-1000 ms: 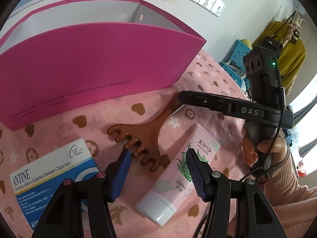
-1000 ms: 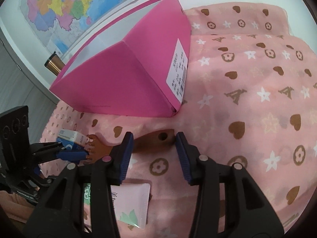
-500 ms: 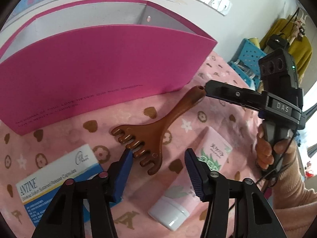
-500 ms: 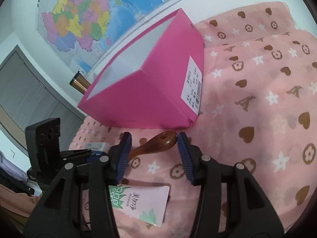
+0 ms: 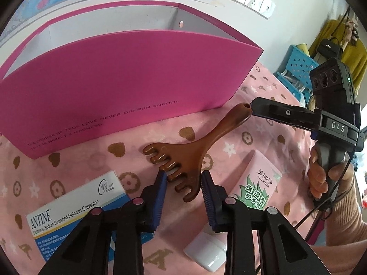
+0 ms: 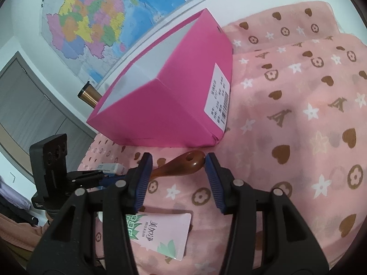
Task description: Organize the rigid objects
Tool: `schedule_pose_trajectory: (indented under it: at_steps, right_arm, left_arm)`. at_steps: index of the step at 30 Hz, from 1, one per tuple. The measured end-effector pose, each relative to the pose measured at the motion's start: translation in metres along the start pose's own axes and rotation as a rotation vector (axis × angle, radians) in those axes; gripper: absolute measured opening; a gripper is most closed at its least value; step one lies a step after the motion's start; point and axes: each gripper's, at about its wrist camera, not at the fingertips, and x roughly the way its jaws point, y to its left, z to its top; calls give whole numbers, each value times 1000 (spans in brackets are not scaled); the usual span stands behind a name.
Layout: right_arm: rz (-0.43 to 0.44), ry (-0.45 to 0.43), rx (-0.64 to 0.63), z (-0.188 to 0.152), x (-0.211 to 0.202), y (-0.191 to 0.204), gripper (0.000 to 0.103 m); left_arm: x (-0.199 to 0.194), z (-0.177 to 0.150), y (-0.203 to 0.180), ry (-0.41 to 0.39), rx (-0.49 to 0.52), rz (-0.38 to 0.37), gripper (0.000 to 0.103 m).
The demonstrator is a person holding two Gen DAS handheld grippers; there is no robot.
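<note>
Left gripper closing on the brown comb, its handle tip hidden behind the half-open right gripper.

Blocked behind by the tall pink box. Hemmed in beside the brown massage comb: medicine carton one side, hand cream tube the other. Open pink cloth beyond the box's labelled end.
</note>
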Motion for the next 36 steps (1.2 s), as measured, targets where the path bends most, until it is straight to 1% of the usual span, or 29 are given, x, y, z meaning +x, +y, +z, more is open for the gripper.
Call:
schedule_pose_trajectory:
  at_steps: [2, 6, 12, 20, 36]
  right_arm:
    - [5, -2, 0, -1, -1, 0, 51]
    - [-3, -18, -19, 0, -7, 4, 51]
    - [-49, -38, -75, 2, -18, 17, 51]
    - [-75, -65, -116, 4, -31, 32, 51]
    - [-67, -106, -156, 13, -49, 51, 51]
  left_arm:
    - [0, 0, -2, -3, 2, -4, 31]
    - [-3, -1, -1, -25, -5, -36, 31]
    - [-18, 0, -4, -72, 13, -50, 30]
    - [-36, 3, -13, -112, 47, -37, 30]
    - [-59, 7, -24, -169, 82, -15, 30]
